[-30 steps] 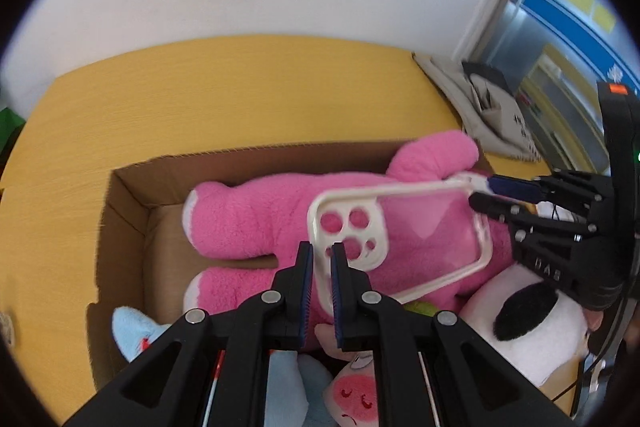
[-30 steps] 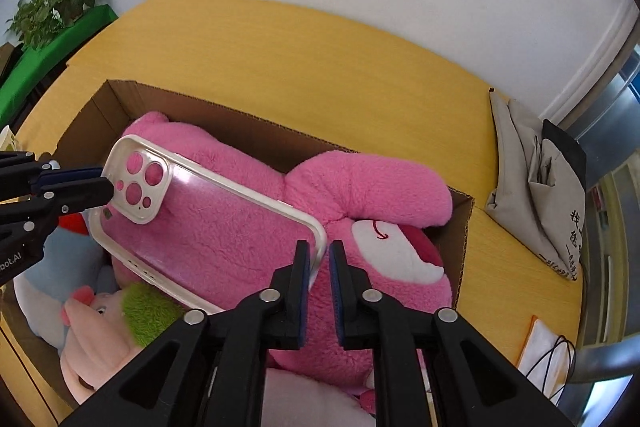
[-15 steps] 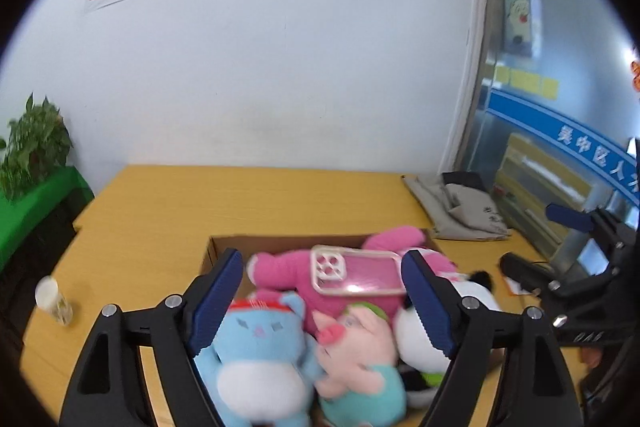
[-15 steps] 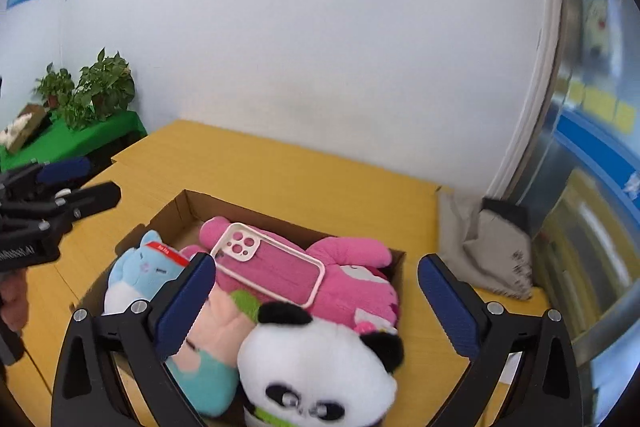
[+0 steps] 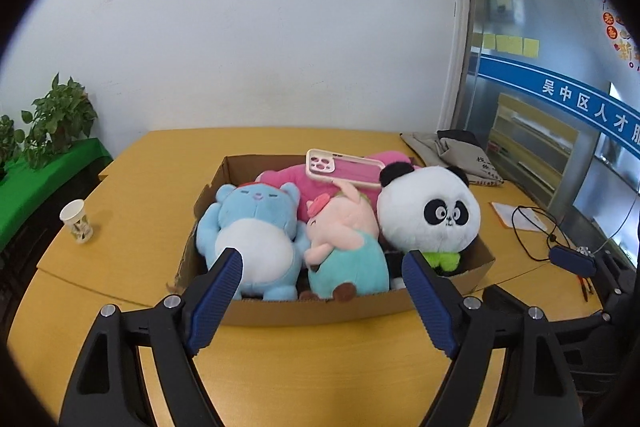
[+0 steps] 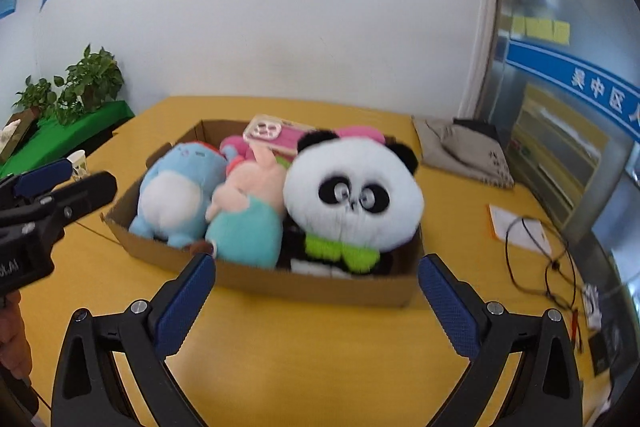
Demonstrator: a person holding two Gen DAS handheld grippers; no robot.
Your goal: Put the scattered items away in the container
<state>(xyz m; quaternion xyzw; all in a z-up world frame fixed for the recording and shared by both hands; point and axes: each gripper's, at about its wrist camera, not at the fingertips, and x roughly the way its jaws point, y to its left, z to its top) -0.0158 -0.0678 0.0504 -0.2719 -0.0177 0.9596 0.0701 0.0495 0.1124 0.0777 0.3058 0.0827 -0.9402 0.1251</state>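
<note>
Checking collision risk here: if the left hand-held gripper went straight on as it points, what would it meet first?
Probably the near wall of the cardboard box, with the pink pig plush just behind; depth is uncertain.

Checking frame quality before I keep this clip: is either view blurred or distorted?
Left wrist: sharp; the panda and box read crisply, with fisheye bending at the edges. Right wrist: motion-blurred; the panda and box edges are smeared, same fisheye curve. Lighting is even in both, no glare.
</note>
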